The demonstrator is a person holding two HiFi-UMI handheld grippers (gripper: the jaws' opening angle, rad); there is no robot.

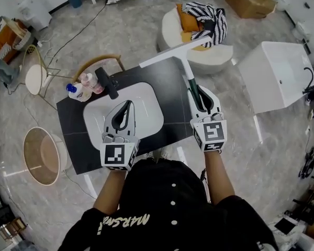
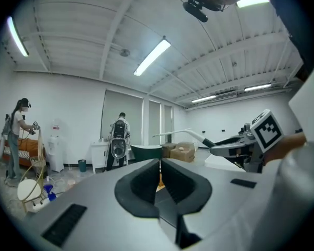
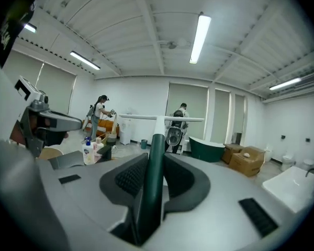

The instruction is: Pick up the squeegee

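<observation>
The person [image 1: 172, 208], in a black top, stands at the near edge of the black table [image 1: 170, 85] with both forearms stretched forward over it, side by side, marker cubes nearest the body. Set into the table is a white basin [image 1: 146, 103]. Beyond the table's far right corner is a round white seat [image 1: 170, 30] with a striped cloth on it.

The squeegee [image 1: 184, 66] is off the table, carried in the air above its right half. Its dark green handle runs back into the right tongs [image 1: 203, 95], its white stem reaches forward, and the long white blade bar lies crosswise above the table's far edge. In the right gripper view the handle [image 3: 154, 161] stands between the two pads, which press on it from either side, with the blade bar level against the far wall. These tongs are aimed out across the room, only slightly downward.

The left tongs [image 1: 124, 113] hang over the basin, also aimed nearly level. The left gripper view shows their pads [image 2: 146, 182] drawn together with nothing gripped between them.

A black faucet [image 1: 107, 82] and a cluster of small bottles [image 1: 81, 90] stand at the table's far left corner.
</observation>
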